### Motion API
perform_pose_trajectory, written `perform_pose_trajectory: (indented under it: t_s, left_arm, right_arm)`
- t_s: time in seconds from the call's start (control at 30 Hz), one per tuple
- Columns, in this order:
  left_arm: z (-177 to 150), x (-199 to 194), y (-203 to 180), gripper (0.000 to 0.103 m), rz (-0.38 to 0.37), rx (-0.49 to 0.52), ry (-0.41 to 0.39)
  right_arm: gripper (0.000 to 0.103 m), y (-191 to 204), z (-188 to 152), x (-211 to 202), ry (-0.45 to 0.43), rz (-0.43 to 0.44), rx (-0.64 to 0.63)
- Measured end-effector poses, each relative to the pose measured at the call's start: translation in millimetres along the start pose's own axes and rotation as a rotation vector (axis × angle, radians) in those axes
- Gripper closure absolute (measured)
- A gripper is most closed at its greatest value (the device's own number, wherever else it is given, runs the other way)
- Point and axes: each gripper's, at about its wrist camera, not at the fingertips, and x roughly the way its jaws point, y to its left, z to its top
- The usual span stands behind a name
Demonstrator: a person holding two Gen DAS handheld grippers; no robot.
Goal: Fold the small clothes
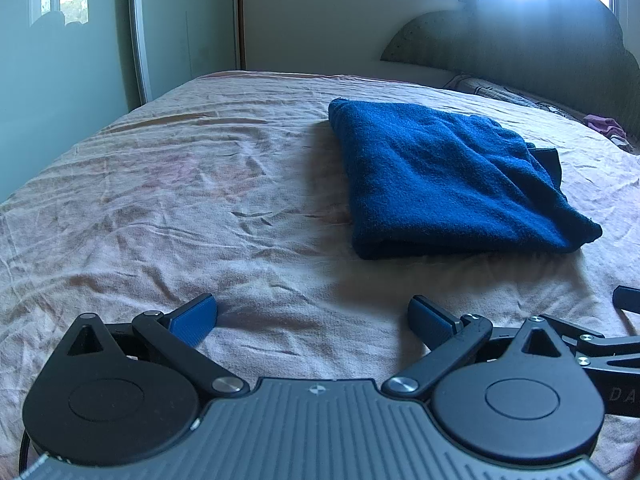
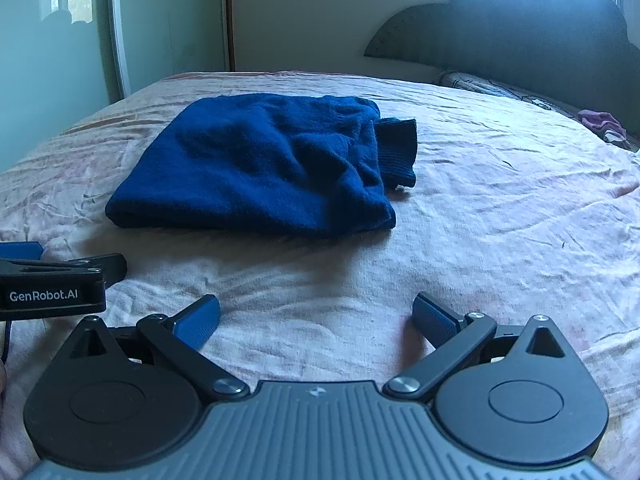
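A dark blue knit garment (image 1: 448,176) lies folded into a thick rectangle on the pink bed sheet (image 1: 180,200), with a ribbed cuff sticking out at its far right side. It also shows in the right wrist view (image 2: 264,168), cuff (image 2: 396,148) at the right. My left gripper (image 1: 312,320) is open and empty, low over the sheet, short of the garment and to its left. My right gripper (image 2: 316,320) is open and empty, short of the garment's near edge. The left gripper's body shows at the left edge of the right wrist view (image 2: 52,280).
A dark padded headboard (image 1: 520,40) stands at the back right, with a patterned pillow (image 1: 492,92) and small purple clothes (image 1: 604,126) by it. A wardrobe with a mirror door (image 1: 60,40) lines the bed's left side. Wrinkled sheet surrounds the garment.
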Motion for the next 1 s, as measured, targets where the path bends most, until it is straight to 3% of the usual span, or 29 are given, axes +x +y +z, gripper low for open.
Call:
perform_pose_trajectory:
  t_s: [1.0]
  left_arm:
    - [-0.9, -1.3, 0.8, 0.0, -0.013, -0.004, 0.0]
  right_arm:
    - [0.0, 1.7, -0.4, -1.3, -0.007, -0.011, -0.008]
